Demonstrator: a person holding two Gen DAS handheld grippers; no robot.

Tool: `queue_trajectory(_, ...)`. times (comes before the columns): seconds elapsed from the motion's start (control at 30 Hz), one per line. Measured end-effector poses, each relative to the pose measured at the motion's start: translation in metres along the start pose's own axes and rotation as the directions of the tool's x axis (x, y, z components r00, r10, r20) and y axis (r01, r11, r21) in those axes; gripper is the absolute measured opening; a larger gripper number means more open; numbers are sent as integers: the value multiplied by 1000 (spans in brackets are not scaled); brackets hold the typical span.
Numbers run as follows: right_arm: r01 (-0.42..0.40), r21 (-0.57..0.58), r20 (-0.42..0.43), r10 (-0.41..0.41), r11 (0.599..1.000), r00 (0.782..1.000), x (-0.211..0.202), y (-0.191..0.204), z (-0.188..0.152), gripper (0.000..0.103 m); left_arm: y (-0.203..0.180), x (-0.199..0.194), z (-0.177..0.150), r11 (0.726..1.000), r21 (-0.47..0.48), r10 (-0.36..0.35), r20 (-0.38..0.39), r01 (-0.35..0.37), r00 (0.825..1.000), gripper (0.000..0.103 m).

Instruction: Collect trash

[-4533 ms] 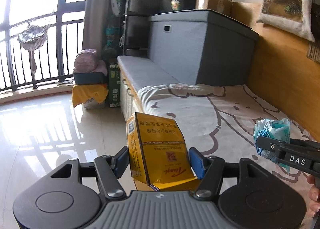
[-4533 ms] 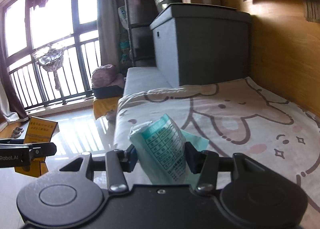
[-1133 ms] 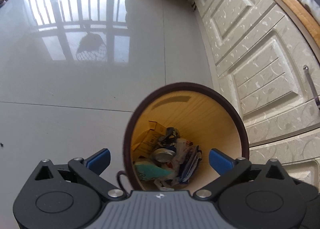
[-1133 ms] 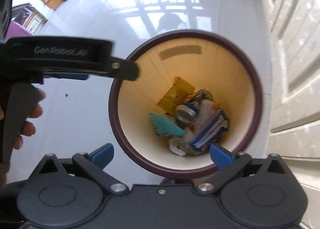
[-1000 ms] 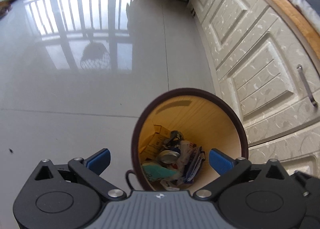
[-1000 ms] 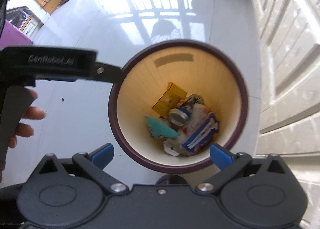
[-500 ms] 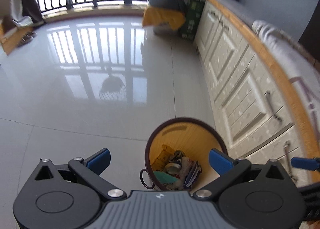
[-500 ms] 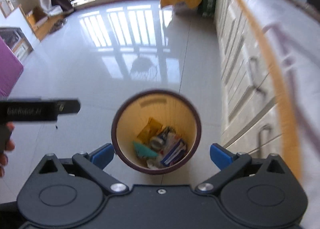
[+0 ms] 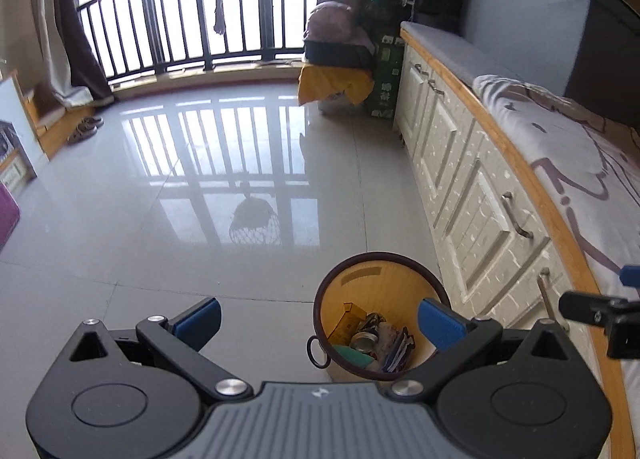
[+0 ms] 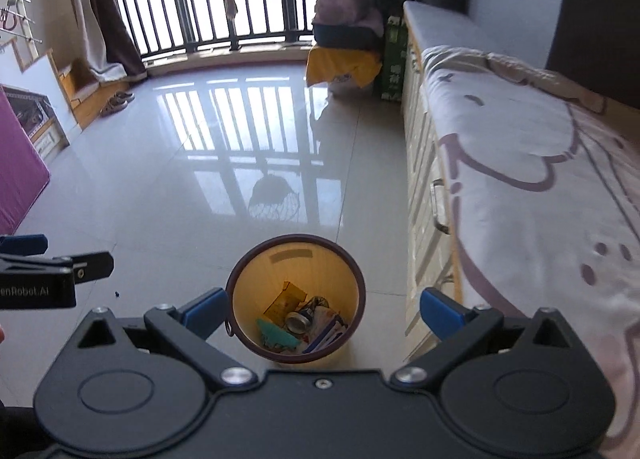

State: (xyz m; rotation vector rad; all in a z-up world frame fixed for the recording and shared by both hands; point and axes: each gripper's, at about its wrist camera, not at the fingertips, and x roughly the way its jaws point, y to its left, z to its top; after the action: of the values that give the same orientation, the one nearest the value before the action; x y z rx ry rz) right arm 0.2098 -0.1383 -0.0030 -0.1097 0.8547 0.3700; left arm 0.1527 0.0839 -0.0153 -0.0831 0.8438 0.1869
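Below my raised tongs, the round bin (image 10: 295, 299) stands on the tiled floor (image 9: 200, 179) beside the bed's drawers (image 9: 472, 195). My left gripper (image 9: 318, 319) and right gripper (image 10: 322, 309) gape empty; box, can and wrappers lie inside the bin, seemingly delivered.

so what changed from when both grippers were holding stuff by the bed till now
Both let go: the yellow cardboard box from the left gripper and the teal plastic wrapper from the right gripper now lie in the round dark-rimmed wooden bin. Both grippers are open, empty and have lifted away from the bin. The bin stayed beside the white cabinets.
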Motion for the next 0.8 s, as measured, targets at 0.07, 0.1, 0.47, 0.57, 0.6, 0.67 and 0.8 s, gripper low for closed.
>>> queue_trajectory(0.07,9,3,17,-9,1000,1000,-8,-3,-7,103,-5,-8,-6,1000,15,-4,10,4,1000,103)
queue_trajectory(0.1,15,2,26,-15,1000,1000,-12,-4,-10,103,-7,-12,-9,1000,23,-6,14,5,1000,103)
queue_trajectory(0.47,87,10,107,-88,996,990,-58,-17,-50,103,-16,-39,-45,999,52,-10,87,5,996,103)
queue_trajectory(0.57,95,11,119,-96,995,988,-65,-17,-61,103,-14,-40,-54,999,32,-30,92,27,995,103)
queue_trajectory(0.6,98,12,123,-99,995,987,-66,-17,-64,103,-13,-40,-58,999,25,-34,95,31,995,103)
queue_trajectory(0.67,109,11,133,-109,994,985,-69,-17,-69,103,-13,-39,-63,999,25,-32,96,30,995,103)
queue_trajectory(0.8,122,8,142,-122,992,982,-72,-15,-77,103,-15,-38,-72,999,40,-23,93,19,995,103)
